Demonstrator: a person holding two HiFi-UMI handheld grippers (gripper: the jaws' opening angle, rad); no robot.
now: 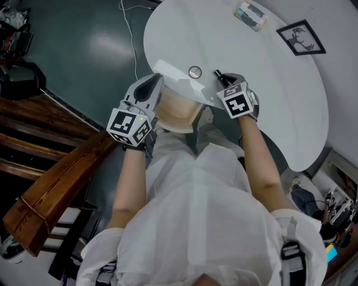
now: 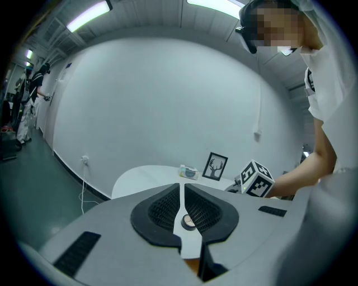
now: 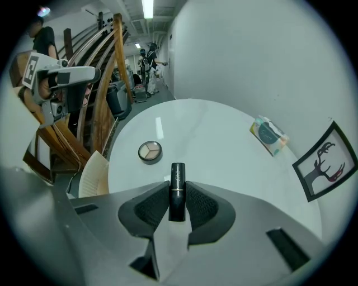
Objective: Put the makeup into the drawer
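My right gripper [image 3: 177, 187] is shut on a black lipstick [image 3: 177, 172] with a thin gold band, whose tip sticks out past the pads. It hangs over the near edge of the white round table [image 1: 268, 84], and from the head the lipstick [image 1: 218, 75] points at the tabletop. A round eyeshadow compact [image 1: 194, 71] lies on the table just left of it. Below the table's edge, an open drawer [image 1: 176, 111] shows its beige inside. My left gripper [image 1: 157, 81] hovers at the drawer's left side, jaws together with nothing held, and the compact [image 2: 188, 222] shows through their slit.
A framed deer picture [image 1: 300, 38] and a small packet [image 1: 250, 15] stand at the table's far side. Wooden stairs [image 1: 50, 167] rise on the left. A white cable [image 1: 131, 33] hangs down to the dark floor. My own white clothing fills the lower part of the head view.
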